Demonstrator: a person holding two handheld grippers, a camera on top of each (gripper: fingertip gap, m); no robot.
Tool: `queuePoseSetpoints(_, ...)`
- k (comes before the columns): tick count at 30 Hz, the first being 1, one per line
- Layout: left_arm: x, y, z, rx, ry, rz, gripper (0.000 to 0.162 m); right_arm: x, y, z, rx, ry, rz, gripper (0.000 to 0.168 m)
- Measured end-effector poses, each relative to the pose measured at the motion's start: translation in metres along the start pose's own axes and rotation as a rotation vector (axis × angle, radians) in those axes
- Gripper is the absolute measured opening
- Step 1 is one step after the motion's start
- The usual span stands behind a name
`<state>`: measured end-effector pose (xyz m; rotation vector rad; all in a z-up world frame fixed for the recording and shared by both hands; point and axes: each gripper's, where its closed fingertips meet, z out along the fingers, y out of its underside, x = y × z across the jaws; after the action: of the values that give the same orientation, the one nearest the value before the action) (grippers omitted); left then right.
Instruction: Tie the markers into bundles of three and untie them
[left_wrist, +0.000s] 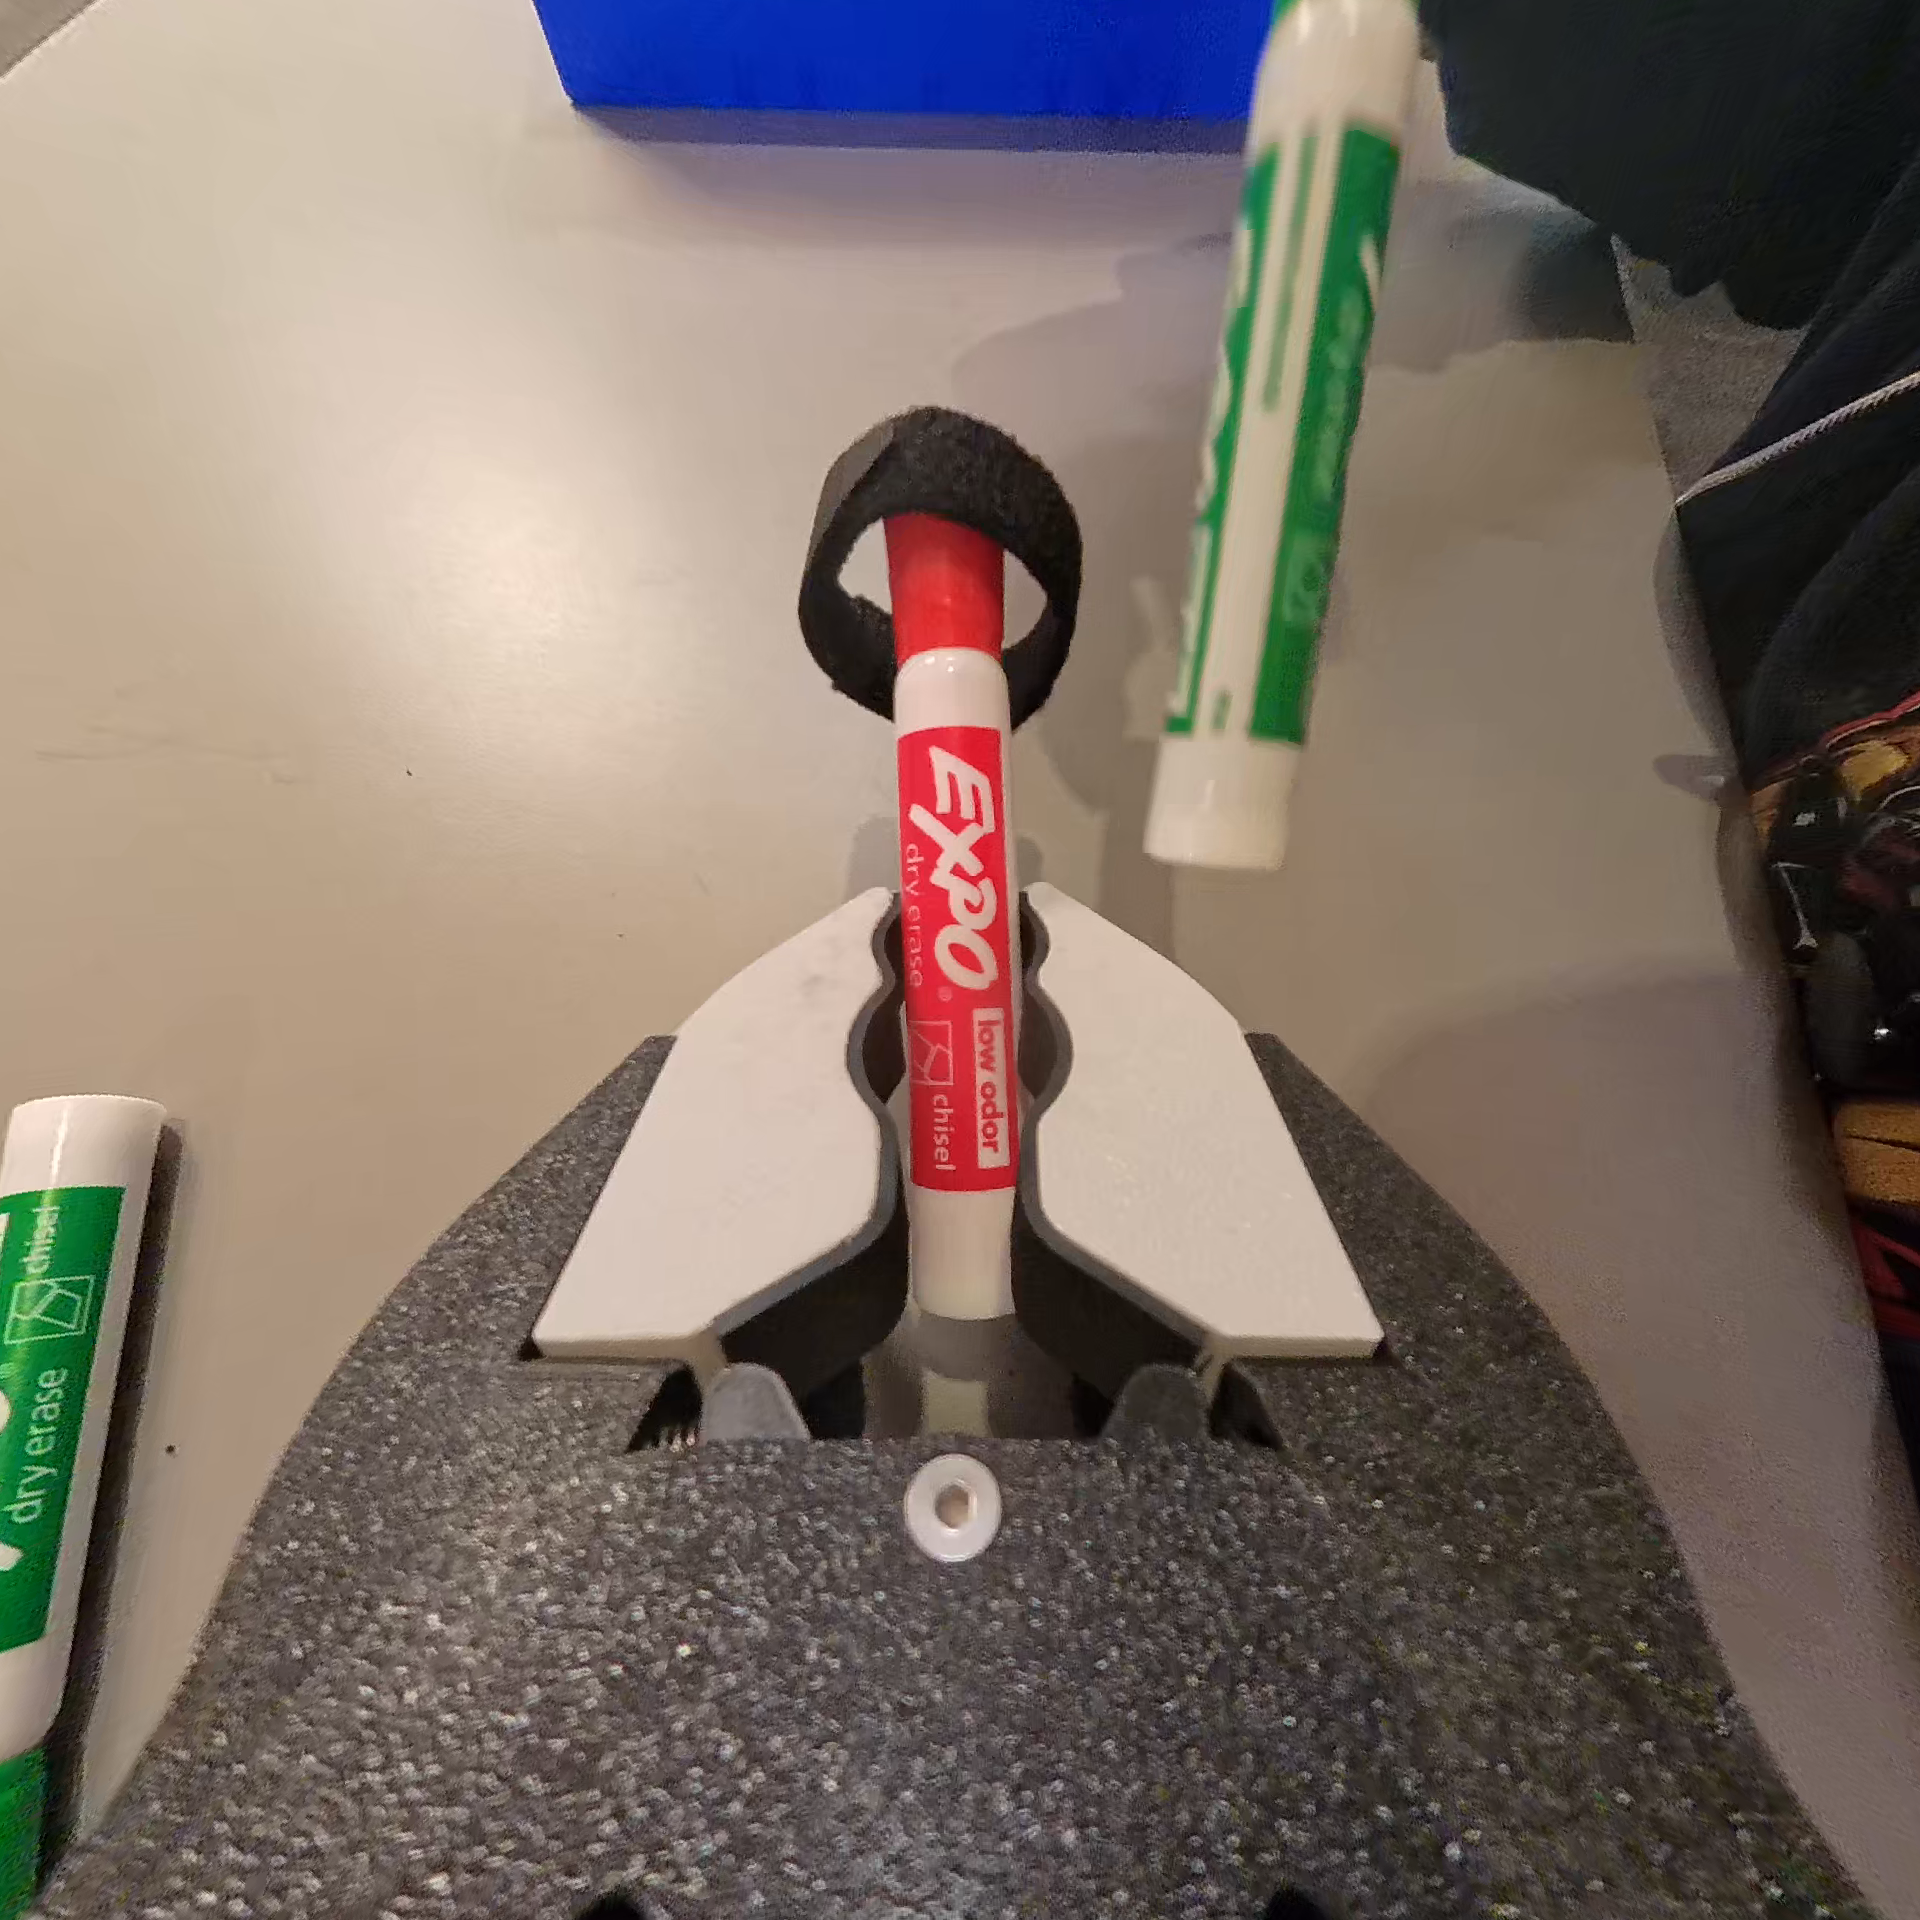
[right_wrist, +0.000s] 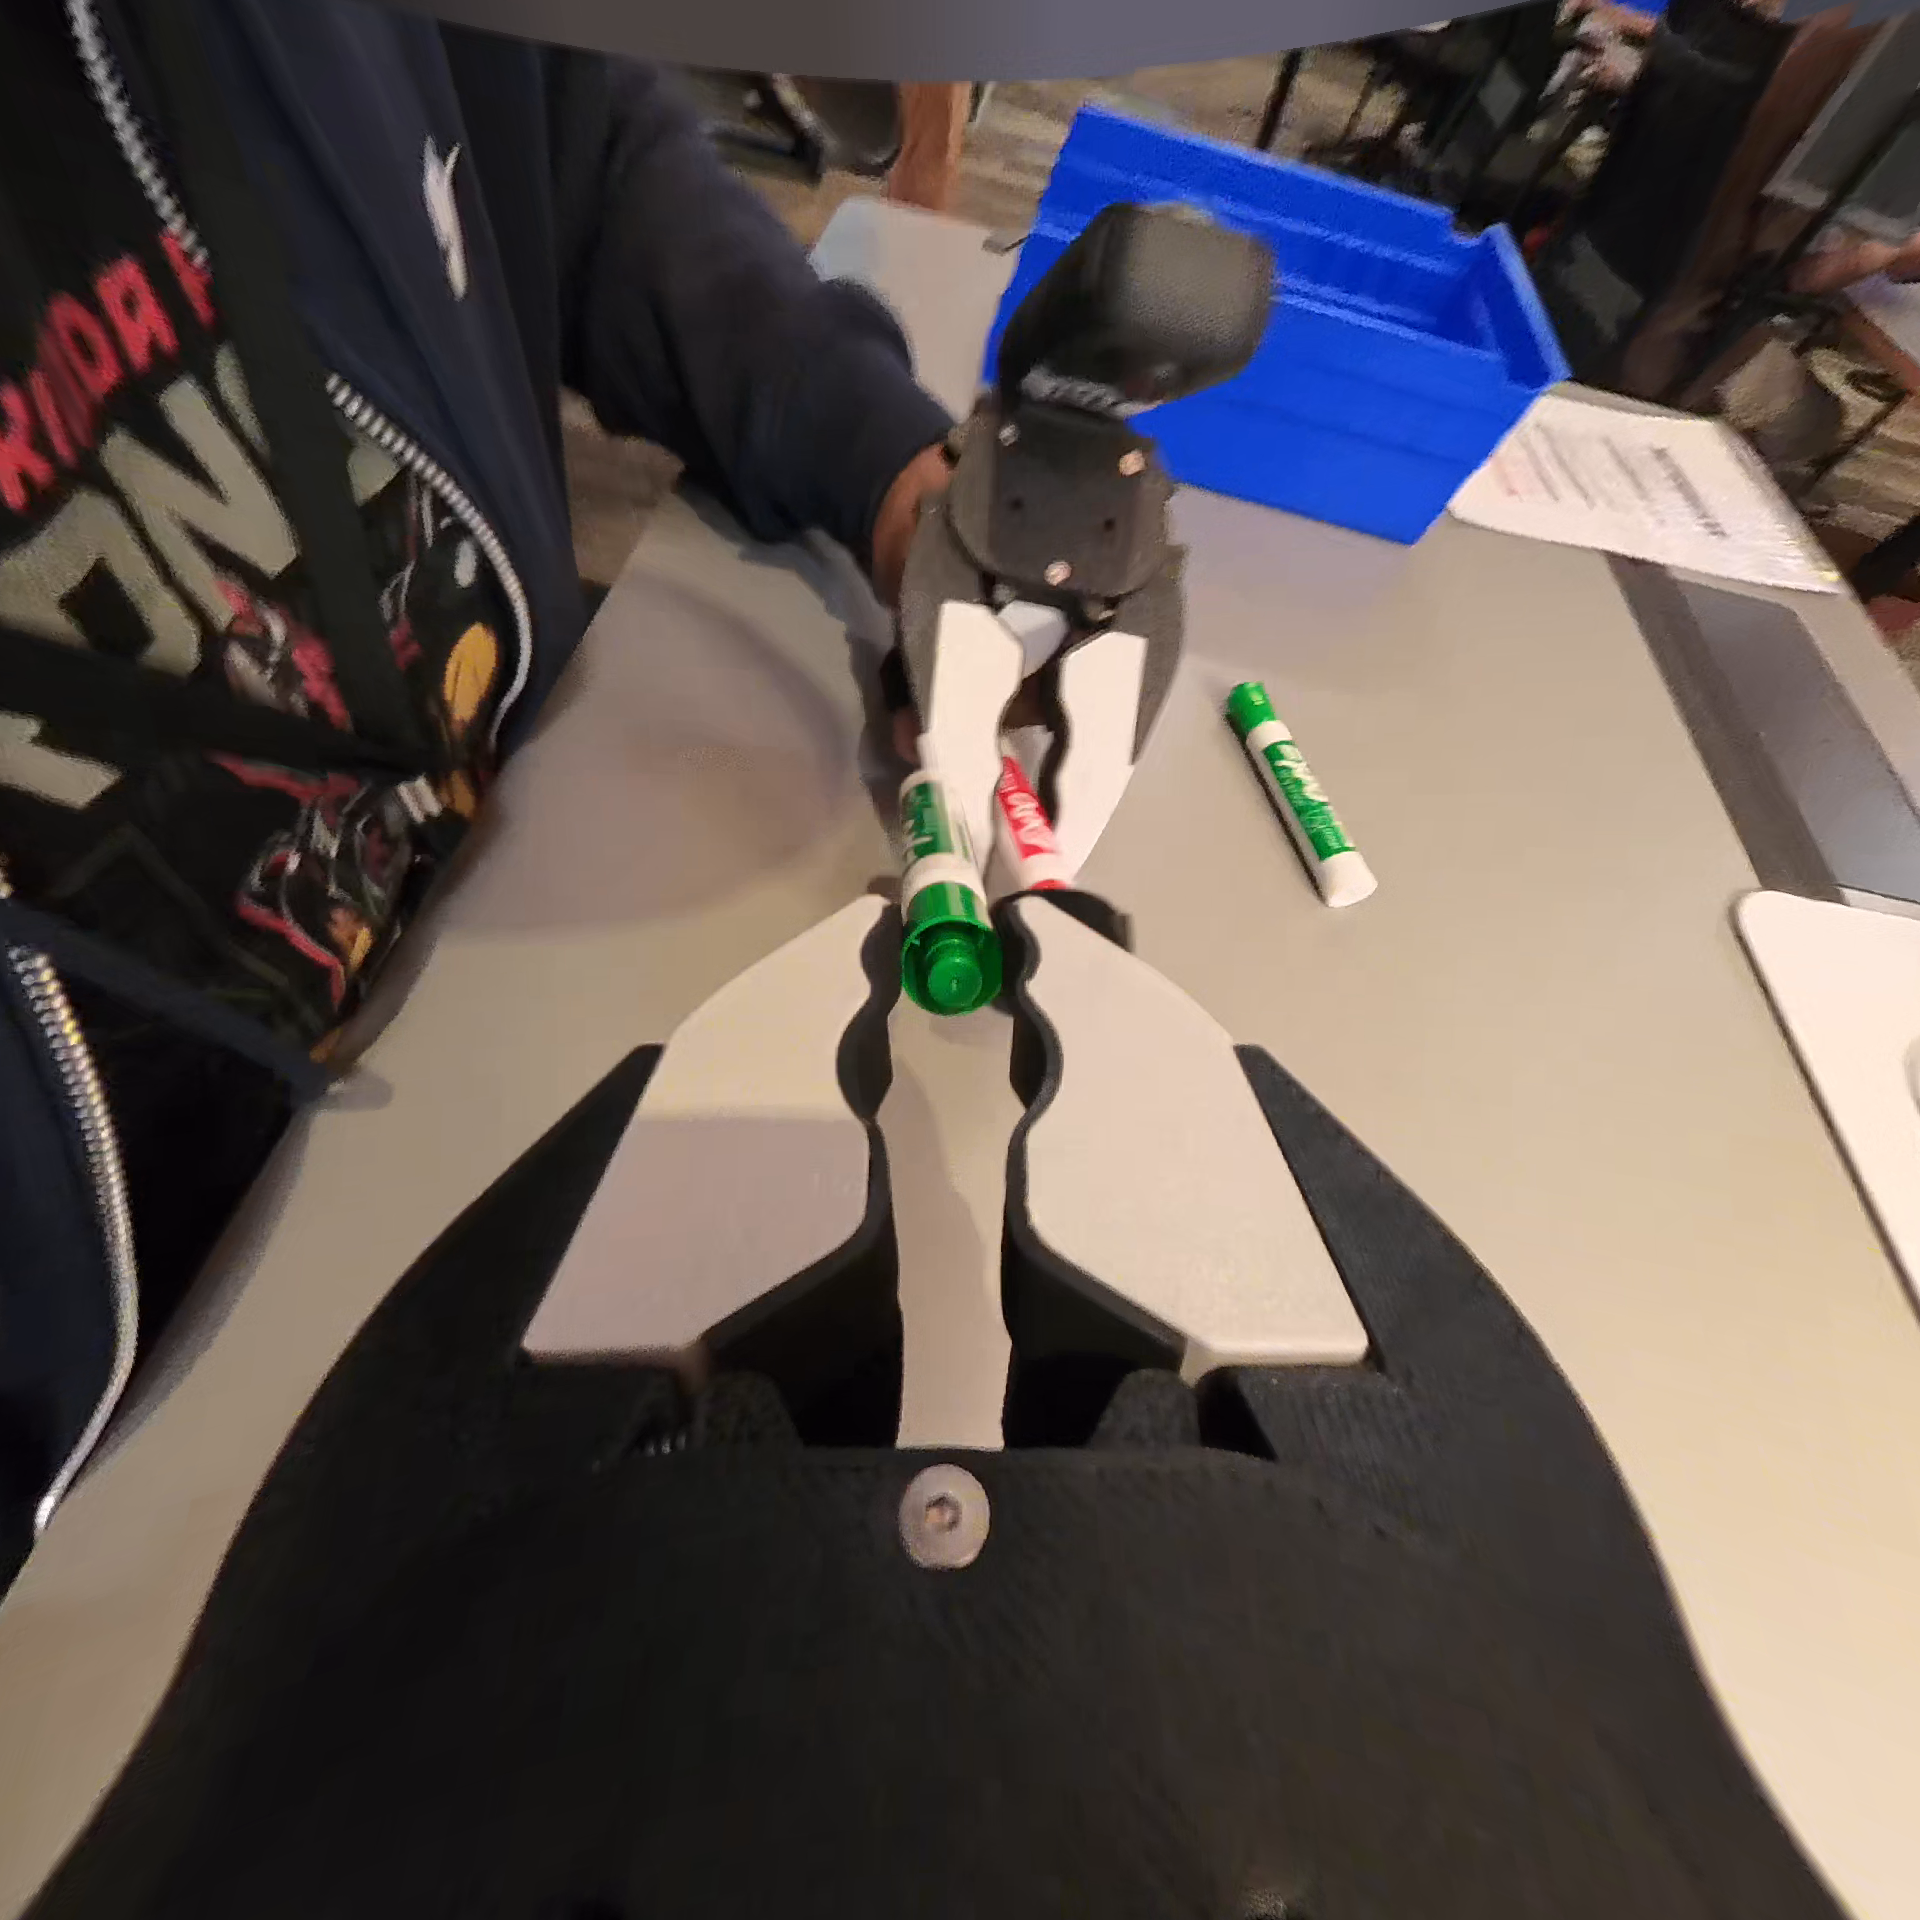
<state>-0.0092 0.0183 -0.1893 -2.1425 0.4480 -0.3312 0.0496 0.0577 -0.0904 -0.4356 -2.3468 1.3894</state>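
My left gripper (left_wrist: 961, 914) is shut on a red marker (left_wrist: 956, 935), which points forward over the grey table (left_wrist: 416, 520). A black hook-and-loop strap (left_wrist: 935, 442) is looped loosely around the marker's red cap end. My right gripper (right_wrist: 951, 935) is shut on the cap end of a green marker (right_wrist: 940, 883) and holds it in the air beside the red one; this marker shows blurred in the left wrist view (left_wrist: 1268, 468). The left gripper (right_wrist: 1029, 831) and the red marker (right_wrist: 1027, 826) also show in the right wrist view. A second green marker (right_wrist: 1299, 795) lies on the table.
A blue bin (right_wrist: 1351, 343) stands at the far edge of the table, with a printed sheet (right_wrist: 1642, 488) beside it. A white flat object (right_wrist: 1849, 997) lies at the right edge. The person's dark jacket (right_wrist: 260, 520) is close on the left. The tips of one gripper are about 12 centimeters away from the tips of the other.
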Motion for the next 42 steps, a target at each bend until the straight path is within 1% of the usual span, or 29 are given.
queuePoseSetpoints(4, 0.002, 0.002, 0.002, -0.025, 0.004, 0.0, 0.018, 0.024, -0.009, -0.007, 0.014, 0.089, 0.078, 0.018)
queuePoseSetpoints(8, 0.005, 0.001, 0.003, -0.054, 0.011, 0.006, 0.018, 0.033, -0.008, 0.009, -0.023, 0.086, 0.127, 0.018)
queuePoseSetpoints(11, 0.005, 0.004, 0.003, -0.089, 0.003, 0.02, 0.018, 0.032, -0.011, 0.019, 0.006, 0.06, 0.127, 0.018)
queuePoseSetpoints(13, 0.004, 0.006, 0.002, -0.098, -0.007, 0.022, 0.018, 0.034, -0.013, 0.018, 0.039, 0.064, 0.138, 0.018)
queuePoseSetpoints(17, 0.002, 0.003, -0.004, -0.06, -0.007, -0.005, 0.018, 0.044, -0.018, -0.004, 0.138, 0.118, 0.185, 0.017)
queuePoseSetpoints(21, 0.0, 0.002, -0.009, -0.036, -0.006, -0.028, 0.018, 0.055, -0.019, -0.043, 0.238, 0.233, 0.234, 0.017)
queuePoseSetpoints(24, 0.0, 0.001, -0.01, -0.027, 0.006, -0.043, 0.018, 0.056, -0.011, -0.068, 0.294, 0.313, 0.268, 0.017)
queuePoseSetpoints(26, -0.001, 0.001, -0.009, -0.023, 0.015, -0.052, 0.018, 0.056, 0.0, -0.077, 0.312, 0.358, 0.303, 0.017)
queuePoseSetpoints(29, -0.003, 0.006, -0.005, -0.048, 0.012, -0.065, 0.018, 0.057, 0.037, -0.079, 0.221, 0.45, 0.375, 0.017)
queuePoseSetpoints(30, -0.004, 0.009, -0.004, -0.066, 0.008, -0.07, 0.018, 0.055, 0.048, -0.076, 0.198, 0.457, 0.399, 0.017)
queuePoseSetpoints(31, -0.003, 0.011, -0.004, -0.08, 0.013, -0.073, 0.018, 0.05, 0.052, -0.072, 0.206, 0.438, 0.422, 0.017)
queuePoseSetpoints(33, -0.001, 0.014, -0.004, -0.104, 0.036, -0.079, 0.018, 0.042, 0.048, -0.062, 0.253, 0.376, 0.445, 0.017)
queuePoseSetpoints(36, -0.002, 0.015, -0.001, -0.127, 0.035, -0.079, 0.018, 0.043, 0.033, -0.053, 0.301, 0.331, 0.424, 0.016)
queuePoseSetpoints(38, -0.001, 0.014, 0.001, -0.126, 0.034, -0.087, 0.018, 0.047, 0.018, -0.05, 0.348, 0.303, 0.412, 0.008)
queuePoseSetpoints(39, 0.0, 0.013, 0.002, -0.123, 0.032, -0.093, 0.018, 0.048, 0.012, -0.049, 0.369, 0.288, 0.413, 0.008)
queuePoseSetpoints(40, 0.001, 0.012, 0.003, -0.118, 0.034, -0.098, 0.018, 0.05, 0.008, -0.046, 0.376, 0.275, 0.415, 0.008)
queuePoseSetpoints(42, 0.003, 0.012, 0.004, -0.116, 0.036, -0.104, 0.018, 0.054, 0.011, -0.037, 0.327, 0.276, 0.421, 0.008)
